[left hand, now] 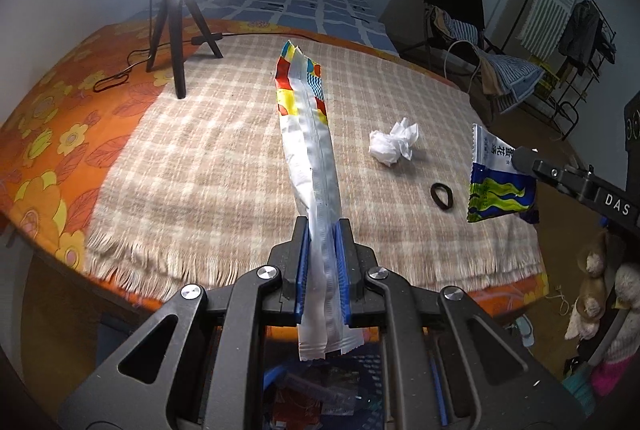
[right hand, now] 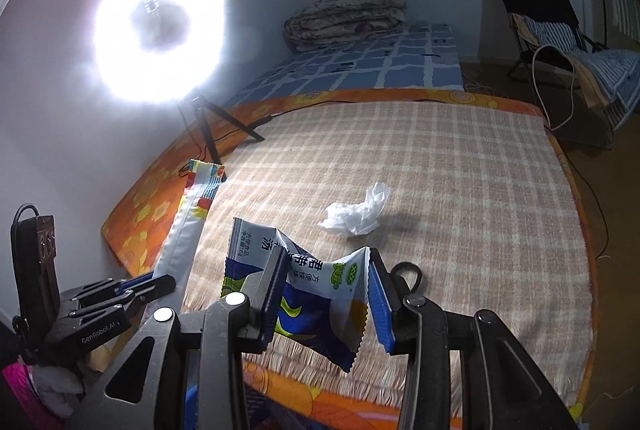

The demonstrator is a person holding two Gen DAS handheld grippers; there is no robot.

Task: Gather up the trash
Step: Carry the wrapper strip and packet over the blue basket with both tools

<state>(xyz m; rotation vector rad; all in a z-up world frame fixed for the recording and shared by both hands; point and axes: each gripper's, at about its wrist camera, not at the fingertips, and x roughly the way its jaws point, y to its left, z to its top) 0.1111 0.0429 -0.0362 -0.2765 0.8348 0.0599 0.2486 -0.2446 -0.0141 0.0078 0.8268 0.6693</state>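
Overhead, crinkled glossy wrapper (left hand: pixel 308 158) between tongs (left hand: pixel 323 230).

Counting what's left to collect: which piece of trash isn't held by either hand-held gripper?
The crumpled white tissue, lying on the checked blanket. The long wrapper and blue-green packet are both gripped.

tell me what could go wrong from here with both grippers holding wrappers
1. The right gripper pinches the blue and green soup packet crumpled and off-centre between fairly wide fingers; it could slip out.
2. The long snack wrapper sticks far past the left gripper and might catch on something.
3. The crumpled tissue lies near a black hair tie, which could get grabbed as trash.
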